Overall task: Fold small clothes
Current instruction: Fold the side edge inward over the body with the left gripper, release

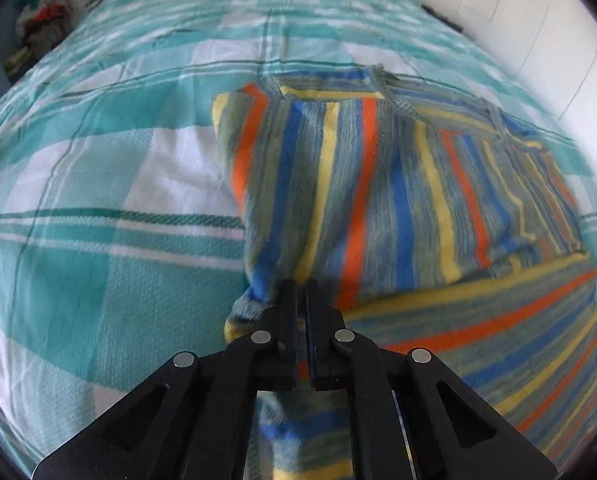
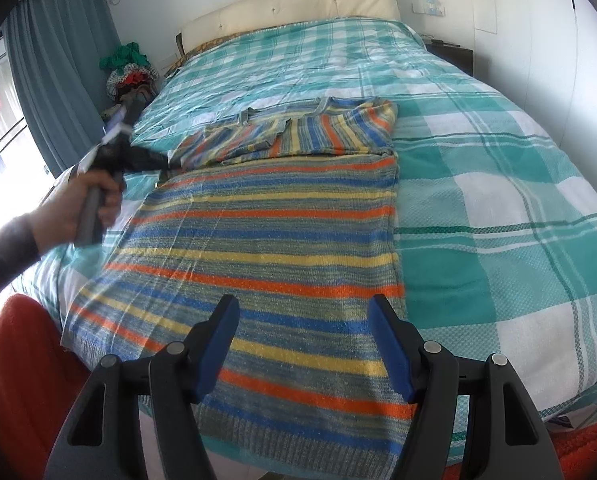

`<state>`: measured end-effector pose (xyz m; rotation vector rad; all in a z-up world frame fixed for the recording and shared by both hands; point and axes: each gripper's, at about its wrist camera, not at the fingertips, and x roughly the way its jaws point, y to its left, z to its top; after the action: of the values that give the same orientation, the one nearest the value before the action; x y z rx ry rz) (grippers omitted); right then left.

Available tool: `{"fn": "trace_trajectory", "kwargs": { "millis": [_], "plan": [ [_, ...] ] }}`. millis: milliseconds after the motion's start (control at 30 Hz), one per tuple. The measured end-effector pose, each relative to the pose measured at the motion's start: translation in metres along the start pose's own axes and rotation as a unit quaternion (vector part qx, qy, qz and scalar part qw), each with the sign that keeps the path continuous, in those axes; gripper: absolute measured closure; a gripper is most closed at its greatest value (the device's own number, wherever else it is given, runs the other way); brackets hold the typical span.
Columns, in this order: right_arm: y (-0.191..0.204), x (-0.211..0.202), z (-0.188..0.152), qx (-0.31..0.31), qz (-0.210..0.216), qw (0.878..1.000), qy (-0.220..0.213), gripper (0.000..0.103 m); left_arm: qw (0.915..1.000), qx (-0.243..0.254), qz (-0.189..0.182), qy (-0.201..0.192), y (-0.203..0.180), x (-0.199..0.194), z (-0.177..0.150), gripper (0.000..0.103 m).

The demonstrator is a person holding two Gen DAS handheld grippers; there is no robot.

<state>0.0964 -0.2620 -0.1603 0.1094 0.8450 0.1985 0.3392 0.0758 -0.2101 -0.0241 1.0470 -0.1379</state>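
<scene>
Along the left side of the bed (image 2: 498, 208) a grey curtain (image 2: 58, 80) hangs by a bright window, and a heap of clothes (image 2: 128, 68) sits in the corner near the headboard (image 2: 298, 4). Between that side and the sweater (image 2: 266, 248) only a narrow strip of the checked bedspread (image 1: 98, 200) lies bare. The left hand (image 2: 86, 204) works there, holding the left gripper (image 1: 301, 288), whose jaws are pressed together on a bunched corner of the sweater at its left edge; the fabric rises in a taut fold from the pinch.

In the middle, the sweater lies flat across the bedspread, its ribbed hem at the near edge of the bed. It is knit in horizontal stripes of blue, orange, yellow and grey-green. Its upper part, with the neck opening, is folded over, so the stripes there run upright.

The right gripper (image 2: 304, 344) hovers above the hem, its blue-padded jaws spread wide with nothing between them; whether it touches the cloth cannot be told.

To the right of the sweater, a broad stretch of bedspread is open up to the white wall (image 2: 538, 20), with a dark bedside table (image 2: 454, 54) at the far corner.
</scene>
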Motion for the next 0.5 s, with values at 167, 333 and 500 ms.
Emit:
{"fn": "trace_trajectory", "kwargs": {
  "millis": [167,333,500],
  "plan": [
    [-0.01,0.003,-0.003,0.014,0.0,1.0,0.011,0.037,0.9996,0.019,0.002,0.023,-0.003,-0.013,-0.001,0.091],
    [-0.015,-0.001,-0.002,0.029,0.001,1.0,0.002,0.036,0.9974,-0.058,-0.006,-0.043,0.033,-0.039,0.03,0.046],
    [-0.011,0.007,-0.002,0.016,-0.007,1.0,0.016,0.036,0.9906,-0.129,-0.044,-0.01,0.058,-0.002,0.082,0.047]
  ]
}}
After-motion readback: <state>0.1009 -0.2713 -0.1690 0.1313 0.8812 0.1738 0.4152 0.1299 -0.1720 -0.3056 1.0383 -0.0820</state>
